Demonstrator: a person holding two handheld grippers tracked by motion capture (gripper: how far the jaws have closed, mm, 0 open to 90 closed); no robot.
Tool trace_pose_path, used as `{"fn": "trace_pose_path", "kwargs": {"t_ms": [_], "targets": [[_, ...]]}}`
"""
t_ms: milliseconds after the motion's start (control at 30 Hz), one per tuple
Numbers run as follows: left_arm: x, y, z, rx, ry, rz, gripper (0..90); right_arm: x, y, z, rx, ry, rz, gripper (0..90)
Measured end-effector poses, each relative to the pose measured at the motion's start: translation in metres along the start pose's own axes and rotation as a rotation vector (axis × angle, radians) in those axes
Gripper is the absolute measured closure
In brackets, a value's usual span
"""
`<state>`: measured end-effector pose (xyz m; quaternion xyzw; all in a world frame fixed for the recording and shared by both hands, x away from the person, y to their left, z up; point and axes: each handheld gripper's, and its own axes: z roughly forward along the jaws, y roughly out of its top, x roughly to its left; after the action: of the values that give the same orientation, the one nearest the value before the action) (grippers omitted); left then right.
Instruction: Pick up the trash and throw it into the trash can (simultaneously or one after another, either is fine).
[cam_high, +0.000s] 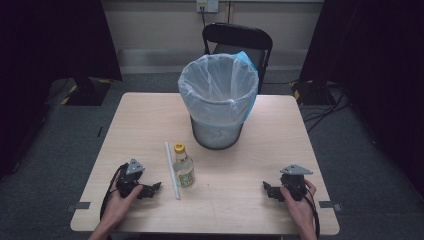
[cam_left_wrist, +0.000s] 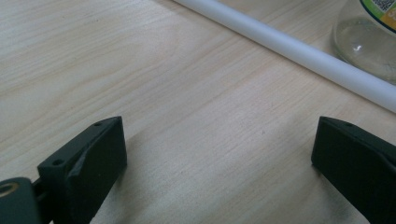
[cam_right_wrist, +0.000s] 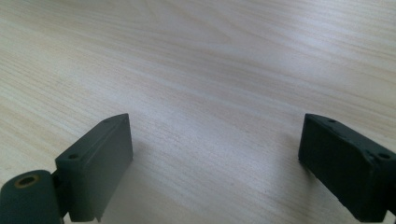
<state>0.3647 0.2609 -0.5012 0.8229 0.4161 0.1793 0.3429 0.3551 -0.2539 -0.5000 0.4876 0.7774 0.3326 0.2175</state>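
A clear glass bottle (cam_high: 183, 167) with a yellow cap and a pale label lies on the wooden table (cam_high: 260, 150), just in front of the bin. A long white tube (cam_high: 172, 170) lies along its left side. My left gripper (cam_high: 155, 188) rests on the table left of the tube, jaws wide apart and empty; its own view has the white tube (cam_left_wrist: 299, 51) and the bottle's base (cam_left_wrist: 369, 42) ahead. My right gripper (cam_high: 267, 188) sits near the table's right front, open over bare wood, in its own view too (cam_right_wrist: 215, 154).
A mesh waste bin (cam_high: 218, 100) lined with a white plastic bag stands at the table's middle back. A black folding chair (cam_high: 240, 42) is behind it. Cables lie on the floor at the right (cam_high: 325, 105).
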Motion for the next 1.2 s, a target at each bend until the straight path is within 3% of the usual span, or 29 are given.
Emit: {"fn": "trace_pose_path", "kwargs": {"t_ms": [367, 467, 633, 900, 1033, 1067, 1200], "targets": [[0.001, -0.001, -0.001, 0.0, -0.009, 0.004, 2.8, 0.0, 0.0, 0.0, -0.001, -0.003, 0.004, 9.6], [0.0, -0.001, 0.0, -0.003, -0.008, 0.0, 2.7, 0.0, 0.0, -0.001, -0.012, -0.007, 0.014, 14.7], [0.001, -0.001, -0.001, 0.0, -0.008, 0.003, 2.7, 0.002, 0.003, -0.004, -0.029, 0.023, 0.022, 14.9], [0.001, -0.001, -0.001, 0.001, -0.007, 0.003, 2.7, 0.016, 0.015, -0.009, -0.054, 0.074, -0.004, 15.9], [0.001, -0.001, -0.001, 0.0, -0.007, 0.003, 2.7, 0.026, 0.022, -0.011, -0.059, 0.12, -0.027, 17.3], [0.001, -0.001, -0.001, 0.001, -0.007, 0.003, 2.7, 0.031, 0.025, -0.011, -0.051, 0.154, -0.039, 19.5], [0.001, -0.001, -0.001, 0.001, -0.01, 0.003, 2.7, 0.039, 0.032, -0.012, -0.076, 0.182, -0.061, 21.0]]}}
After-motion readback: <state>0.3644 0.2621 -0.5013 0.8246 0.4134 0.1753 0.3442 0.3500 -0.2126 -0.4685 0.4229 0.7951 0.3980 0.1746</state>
